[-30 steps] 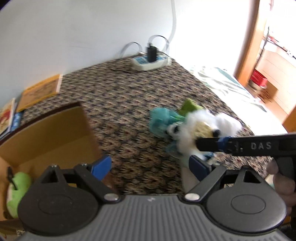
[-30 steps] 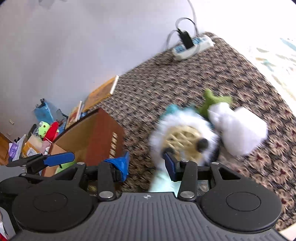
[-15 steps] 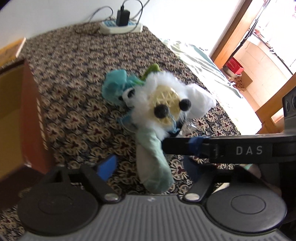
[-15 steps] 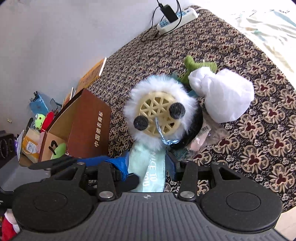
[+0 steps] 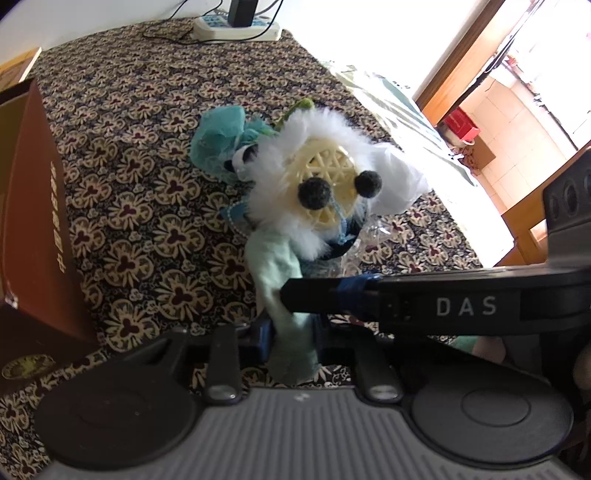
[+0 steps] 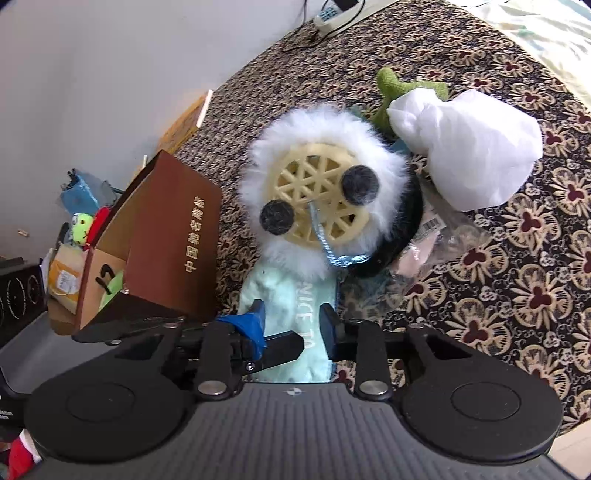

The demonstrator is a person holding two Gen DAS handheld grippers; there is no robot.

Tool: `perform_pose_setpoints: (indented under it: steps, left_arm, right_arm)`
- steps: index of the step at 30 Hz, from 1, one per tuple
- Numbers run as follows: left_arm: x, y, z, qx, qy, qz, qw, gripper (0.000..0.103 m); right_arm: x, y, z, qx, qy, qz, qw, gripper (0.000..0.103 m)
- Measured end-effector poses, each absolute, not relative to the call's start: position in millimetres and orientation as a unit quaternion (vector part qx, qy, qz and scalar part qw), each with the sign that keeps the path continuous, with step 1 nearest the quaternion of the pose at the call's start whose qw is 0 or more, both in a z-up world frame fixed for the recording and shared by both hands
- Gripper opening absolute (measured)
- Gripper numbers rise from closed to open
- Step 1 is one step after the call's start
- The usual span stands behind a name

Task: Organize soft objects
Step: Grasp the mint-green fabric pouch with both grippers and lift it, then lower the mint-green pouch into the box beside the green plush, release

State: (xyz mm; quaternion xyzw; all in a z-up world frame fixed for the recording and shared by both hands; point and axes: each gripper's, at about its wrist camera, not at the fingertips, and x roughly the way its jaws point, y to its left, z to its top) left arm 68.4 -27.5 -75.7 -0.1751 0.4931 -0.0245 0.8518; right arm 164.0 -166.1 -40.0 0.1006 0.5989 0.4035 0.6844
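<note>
A fluffy white toy point(image 5: 317, 184) with a cream lattice face, two black pompoms and a mint green fabric tail point(image 5: 284, 280) hangs above the patterned cloth. Both grippers grip the tail. My left gripper point(image 5: 291, 339) is shut on its lower end. My right gripper point(image 6: 291, 321) is shut on it too; the toy point(image 6: 321, 192) fills that view. The right gripper's finger point(image 5: 332, 295) crosses in front of the left one. A white bag point(image 6: 472, 147), a green plush point(image 6: 391, 85) and a teal item point(image 5: 218, 136) lie behind.
An open brown cardboard box point(image 6: 173, 236) stands at the left, with a green toy inside point(image 6: 114, 288). A power strip point(image 5: 236, 29) and books point(image 6: 184, 125) lie at the far edge by the wall. Clutter sits left of the box point(image 6: 81, 221).
The left gripper has closed in and shut on the mint tail that the right gripper holds. The toy has come nearer to both cameras and the views have steadied.
</note>
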Motion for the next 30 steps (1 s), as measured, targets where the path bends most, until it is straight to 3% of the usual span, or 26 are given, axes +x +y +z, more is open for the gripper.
perform_pose_setpoints:
  steps: [4,17,30]
  left_arm:
    - [61.2,-27.8,-67.0,-0.173,0.483,-0.031,0.858,0.013]
    - [19.5,-14.2,-8.0,-0.136,0.420,-0.022,0.897,0.011]
    - [-29.7,57.5,48.6,-0.121,0.343,0.008,0.932,0.010]
  right_arm:
    - [160.1,-166.0,-33.8,0.106,0.586,0.424,0.683,0.001]
    - [142.3,-151.2,4.2,0.145,0.526,0.498,0.675,0.000]
    - [111.4,-81.2,54.6,0.140,0.440,0.551,0.695,0.001]
